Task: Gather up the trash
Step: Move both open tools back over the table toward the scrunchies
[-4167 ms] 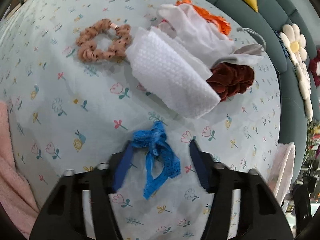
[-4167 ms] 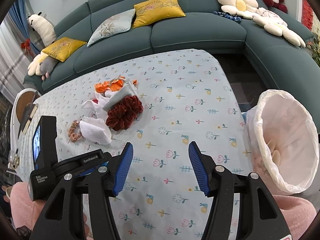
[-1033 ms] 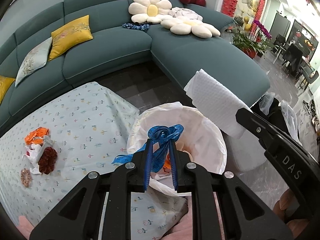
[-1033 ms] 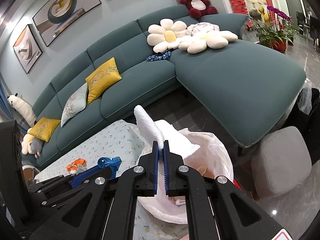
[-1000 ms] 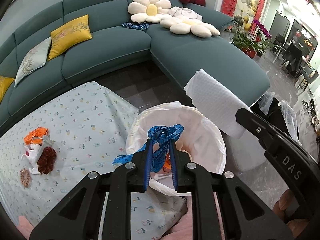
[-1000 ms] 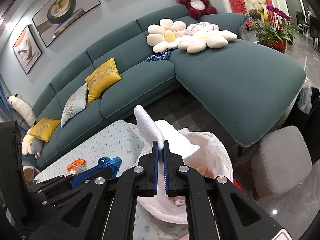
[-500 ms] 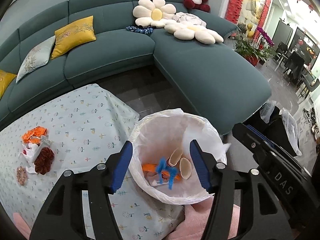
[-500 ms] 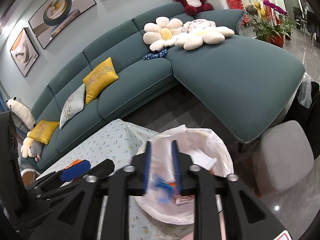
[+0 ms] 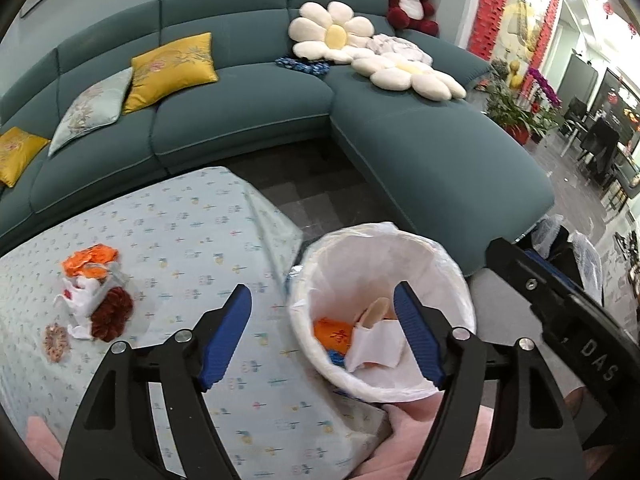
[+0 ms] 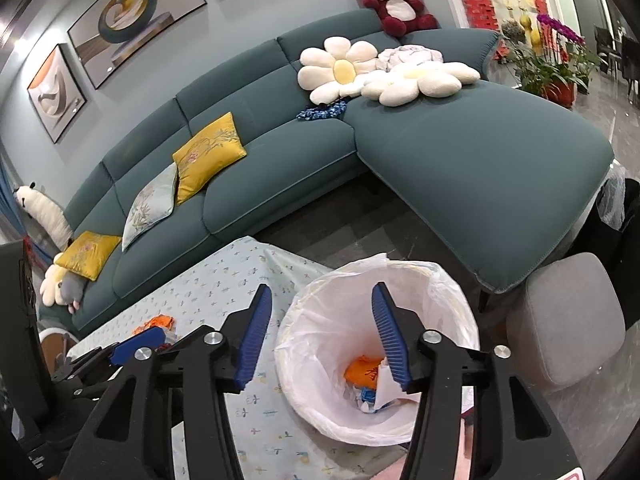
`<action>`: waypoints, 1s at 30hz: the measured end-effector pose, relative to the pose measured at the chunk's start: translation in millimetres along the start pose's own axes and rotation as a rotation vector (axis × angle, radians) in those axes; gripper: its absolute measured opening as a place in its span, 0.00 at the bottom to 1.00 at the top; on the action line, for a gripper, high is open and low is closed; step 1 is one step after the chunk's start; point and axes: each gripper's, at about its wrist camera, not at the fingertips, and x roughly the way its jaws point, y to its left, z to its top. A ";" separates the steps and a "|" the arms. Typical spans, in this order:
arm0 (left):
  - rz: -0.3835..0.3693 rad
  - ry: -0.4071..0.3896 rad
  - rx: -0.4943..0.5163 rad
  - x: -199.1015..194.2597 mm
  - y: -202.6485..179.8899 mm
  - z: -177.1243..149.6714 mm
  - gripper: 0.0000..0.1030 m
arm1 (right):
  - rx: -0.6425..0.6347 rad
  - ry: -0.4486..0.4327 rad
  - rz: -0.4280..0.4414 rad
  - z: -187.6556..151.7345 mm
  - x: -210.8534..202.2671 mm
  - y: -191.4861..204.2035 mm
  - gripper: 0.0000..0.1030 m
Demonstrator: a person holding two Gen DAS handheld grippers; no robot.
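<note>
Trash sits in the white-lined bin (image 9: pixel 384 308) beside the table (image 9: pixel 192 240): a white paper towel (image 9: pixel 376 346), an orange scrap (image 9: pixel 334 334) and a bit of blue. More trash (image 9: pixel 92 300) lies in a small pile on the far side of the table, well apart from the bin. Your left claw (image 9: pixel 322 334) hangs over the bin's near edge, its jaws opening with nothing between them. Your right claw (image 10: pixel 320 336) is over the bin too, also opening and empty.
</note>
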 end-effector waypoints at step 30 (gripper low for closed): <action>0.265 -0.017 -0.328 -47.0 255.4 -67.8 0.78 | -0.301 0.178 0.141 -77.4 54.2 215.8 0.64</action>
